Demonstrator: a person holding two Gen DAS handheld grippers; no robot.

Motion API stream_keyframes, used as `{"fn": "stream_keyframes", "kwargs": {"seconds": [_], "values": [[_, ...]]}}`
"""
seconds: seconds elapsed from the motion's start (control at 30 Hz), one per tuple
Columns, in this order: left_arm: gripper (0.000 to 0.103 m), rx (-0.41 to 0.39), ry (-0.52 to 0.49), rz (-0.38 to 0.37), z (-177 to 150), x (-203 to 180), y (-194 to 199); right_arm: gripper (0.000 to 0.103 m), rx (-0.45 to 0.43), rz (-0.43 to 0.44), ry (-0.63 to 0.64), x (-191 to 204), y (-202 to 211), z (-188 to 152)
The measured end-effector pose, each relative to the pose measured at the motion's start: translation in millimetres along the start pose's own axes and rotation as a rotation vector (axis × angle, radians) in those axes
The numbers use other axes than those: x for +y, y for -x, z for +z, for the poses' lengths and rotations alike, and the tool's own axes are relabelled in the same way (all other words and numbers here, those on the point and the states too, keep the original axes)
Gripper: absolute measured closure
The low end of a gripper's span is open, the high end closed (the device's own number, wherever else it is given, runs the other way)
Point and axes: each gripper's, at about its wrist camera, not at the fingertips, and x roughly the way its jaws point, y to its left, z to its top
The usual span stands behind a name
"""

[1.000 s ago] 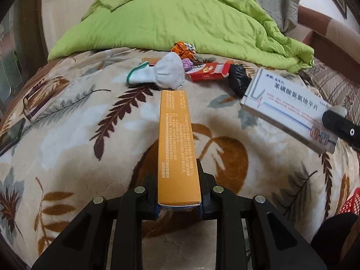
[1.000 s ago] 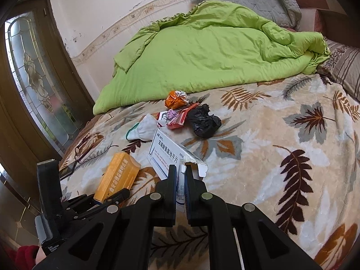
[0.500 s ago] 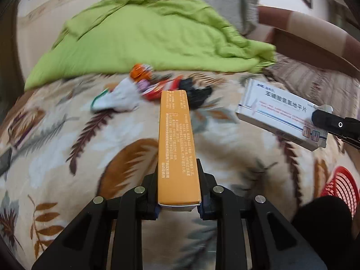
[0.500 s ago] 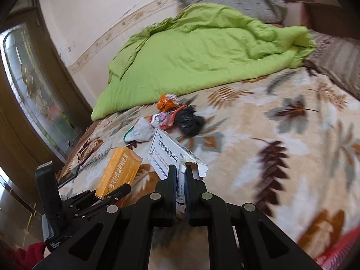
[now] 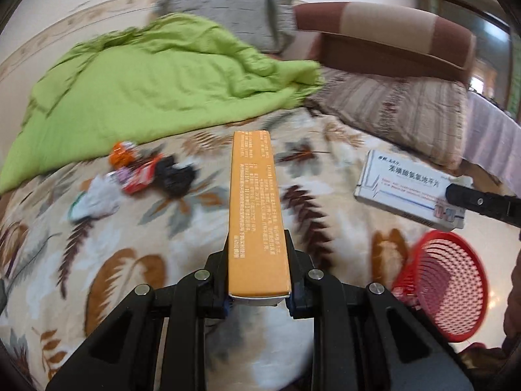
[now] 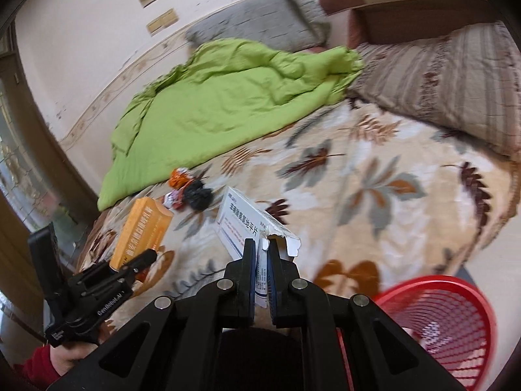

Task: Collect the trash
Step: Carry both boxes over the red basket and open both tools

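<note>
- I am in a bedroom of a home: a bed (image 6: 384, 176) fills nearly all I see, spread with a plush cream blanket (image 5: 130, 234) printed with brown and grey leaves.
- A rumpled green quilt (image 5: 146, 91) lies at the far side, with a grey pillow (image 5: 241, 13) against the wall.
- A striped pillow (image 5: 400, 110) lies far right, below a brown padded headboard (image 5: 384, 32).
- A glazed wooden door (image 6: 19, 176) stands at the left.

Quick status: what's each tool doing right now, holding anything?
Left tool: closed on the orange box.
Right tool: closed on the white medicine box.
</note>
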Motion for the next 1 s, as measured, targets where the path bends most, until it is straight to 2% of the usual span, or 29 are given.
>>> {"fn": "stream_keyframes", "kwargs": {"seconds": [0.2,0.4,0.53,0.73,0.9,1.0], "values": [[0.08,0.014,-0.117,-0.16,11.1,-56.0,1.0,0.096,-0.026,-0.088,-0.026,-30.8,47.4,-5.6],[0.08,0.099,-0.18,-0.332,8.2,-104.5,-9.1,0.096,-0.041,-0.238,-0.041,-66.3,90.0,-28.4],[0.08,0.175,-0.224,-0.408,0.6,-133.7,-19.3,0.096,-0.028,-0.286,-0.081,-86.6,99.6,-39.6],[0.08,0.21,-0.301,-0.479,-6.2,-171.4,-21.6,0.096,-0.003,-0.347,-0.119,-106.6,112.3,-54.2],[0.08,0.259,-0.315,-0.541,-9.8,-193.3,-32.1,0.094,0.013,-0.368,-0.151,-117.2,116.9,-61.9],[0.041,0.268,-0.308,-0.547,-11.6,-197.3,-33.5,0.09,0.026,-0.38,-0.173,-121.1,114.6,-65.8]]}}
